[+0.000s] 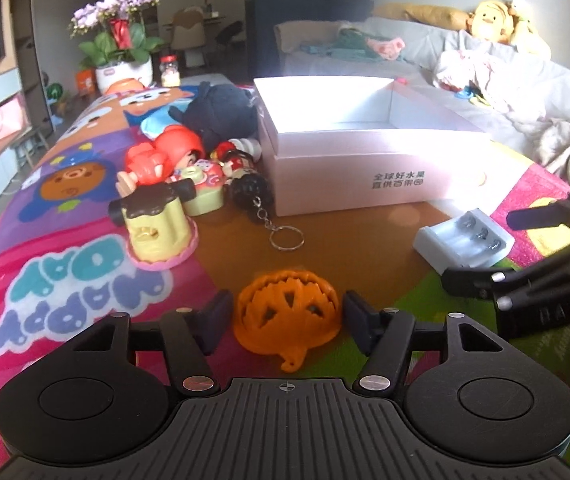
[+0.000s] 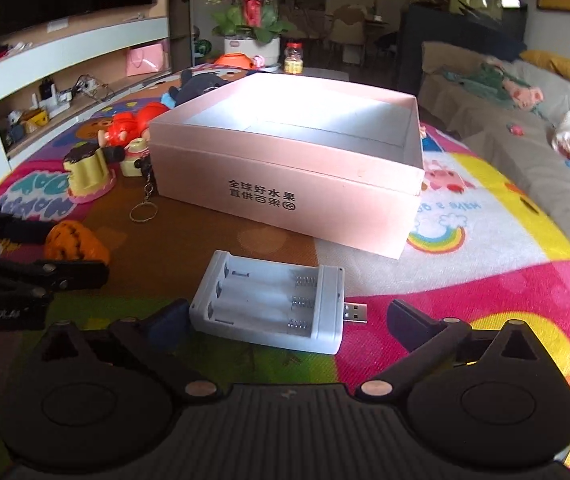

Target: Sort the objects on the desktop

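Here, pumpkin (image 1: 289,312) between left gripper (image 1: 288,316) jaws

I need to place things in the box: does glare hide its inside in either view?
Left wrist view: the box has its far wall and floor blown out white, so the inside is barely readable. Right wrist view: glare washes its far left corner only; the floor shows bare. Both views bend at the edges.

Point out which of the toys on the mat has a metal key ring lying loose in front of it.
The black beaded figure beside the pink box: a chain runs from it to the key ring. The other toys have none.
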Tool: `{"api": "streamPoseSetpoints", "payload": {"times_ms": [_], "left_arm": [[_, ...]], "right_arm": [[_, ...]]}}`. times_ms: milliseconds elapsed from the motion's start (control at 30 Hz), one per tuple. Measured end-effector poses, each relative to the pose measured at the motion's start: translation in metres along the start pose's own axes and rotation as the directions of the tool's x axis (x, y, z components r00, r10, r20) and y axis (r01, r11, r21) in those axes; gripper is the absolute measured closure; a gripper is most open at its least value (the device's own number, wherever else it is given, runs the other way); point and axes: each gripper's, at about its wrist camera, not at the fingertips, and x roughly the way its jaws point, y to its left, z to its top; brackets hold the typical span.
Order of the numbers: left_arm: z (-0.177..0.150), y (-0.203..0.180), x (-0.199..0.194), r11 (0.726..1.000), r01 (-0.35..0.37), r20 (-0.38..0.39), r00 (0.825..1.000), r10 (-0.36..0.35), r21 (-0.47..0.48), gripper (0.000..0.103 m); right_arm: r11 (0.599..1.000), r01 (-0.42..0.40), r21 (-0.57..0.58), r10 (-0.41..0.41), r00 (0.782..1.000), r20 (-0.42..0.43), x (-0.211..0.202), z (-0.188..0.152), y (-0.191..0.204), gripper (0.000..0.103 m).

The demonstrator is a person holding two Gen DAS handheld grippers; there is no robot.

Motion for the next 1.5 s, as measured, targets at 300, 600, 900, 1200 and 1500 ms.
{"api": "streamPoseSetpoints", "payload": {"times_ms": [300, 600, 900, 1200, 1500], "left_arm": [[-0.014, 0.007, -0.017, 1.000, 0.013, -0.003, 1.000, -0.013, 0.006, 0.037], [-0.009, 0.003, -0.040, 0.999, 0.027, 0.059, 0.998, -0.029, 0.036, 0.037], [0.095, -0.016, -0.043, 0.994, 0.043, 0.328, 0.942, -0.073, 0.097, 0.049], [0.137, 0.028, 0.010, 0.995, 0.048, 0.300, 0.954, -0.018, -0.092, 0.029], [0.051, 0.063, 0.004, 1.000, -0.026, 0.170, 0.985, 0.028, -0.011, 0.009]], "right_arm": [[0.999, 0.042, 0.023, -0.041, 0.998, -0.052, 0.016, 0.012, 0.017, 0.000], [0.999, -0.022, -0.023, 0.021, 1.000, -0.016, -0.037, 0.014, 0.015, 0.010], [1.000, 0.009, -0.003, -0.008, 0.949, 0.314, -0.122, 0.089, -0.017, 0.010], [0.996, -0.064, 0.066, 0.040, 0.946, 0.321, -0.060, 0.175, -0.042, 0.004], [1.000, -0.020, -0.002, 0.020, 0.973, 0.228, -0.032, 0.112, -0.019, 0.000]]}}
